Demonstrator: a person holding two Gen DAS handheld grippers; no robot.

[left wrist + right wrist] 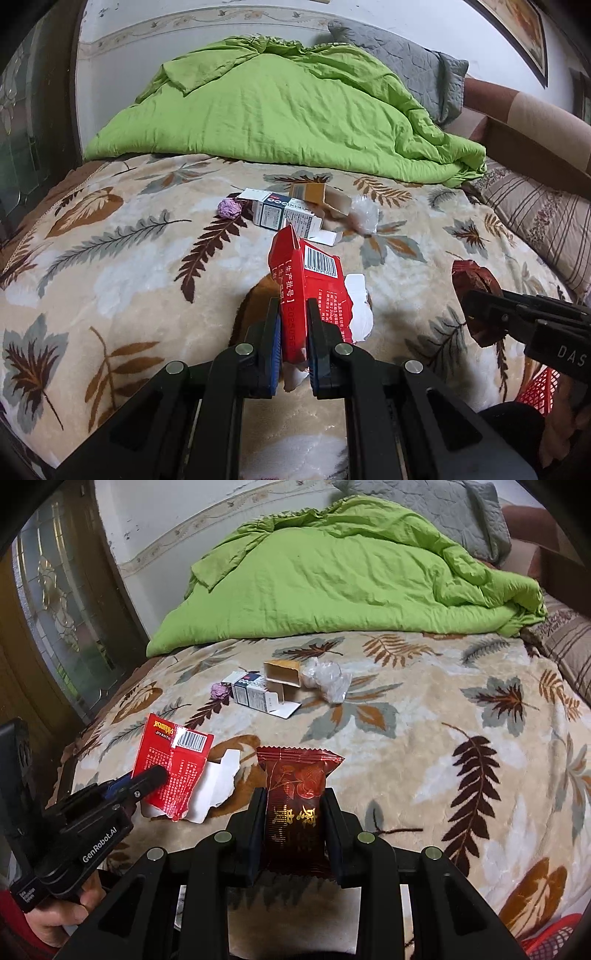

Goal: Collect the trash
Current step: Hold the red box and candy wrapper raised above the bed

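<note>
My left gripper is shut on a torn red carton with a barcode and holds it above the bed; it also shows in the right wrist view. My right gripper is shut on a dark red snack wrapper, which also shows at the right in the left wrist view. Further back on the leaf-patterned blanket lie a purple crumpled ball, a white and blue box, a brown open box and a clear crumpled plastic.
A green quilt is piled at the back of the bed, with a grey pillow behind it. A striped pillow lies at the right. A red mesh basket sits low at the right. A glass door stands at the left.
</note>
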